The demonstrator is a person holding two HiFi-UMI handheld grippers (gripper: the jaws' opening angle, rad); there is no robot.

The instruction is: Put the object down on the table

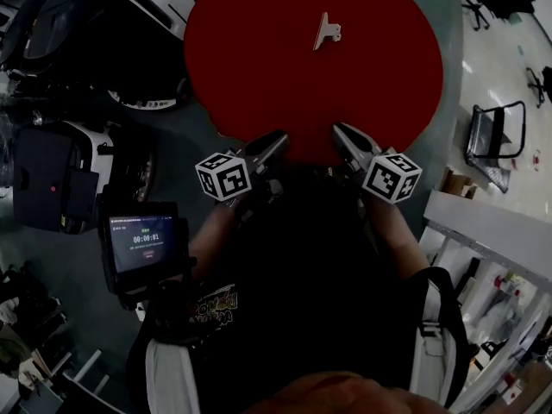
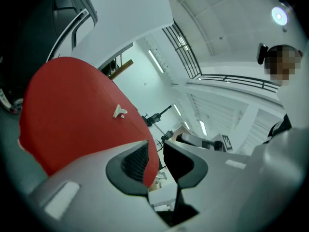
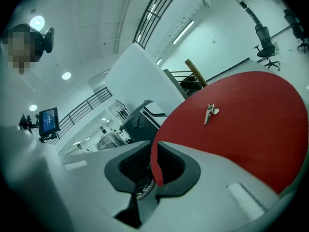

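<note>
**A:** What is the person wearing?

**B:** A black top (image 1: 293, 257). It has a yellowish print (image 1: 216, 303) at about seven o'clock in the head view, too blurred to read. Pale fabric (image 1: 429, 356) shows at the sides, with a dark strap (image 1: 458, 313) over it at four o'clock.

**A:** And the tools?

**B:** The left claw (image 1: 278, 138) and the right claw (image 1: 340, 131) both have smooth light-grey shells. The pads (image 2: 135, 161) inside the jaws are black and ribbed. Each tool carries a white cube (image 1: 223, 177) printed with black square markers.
</note>
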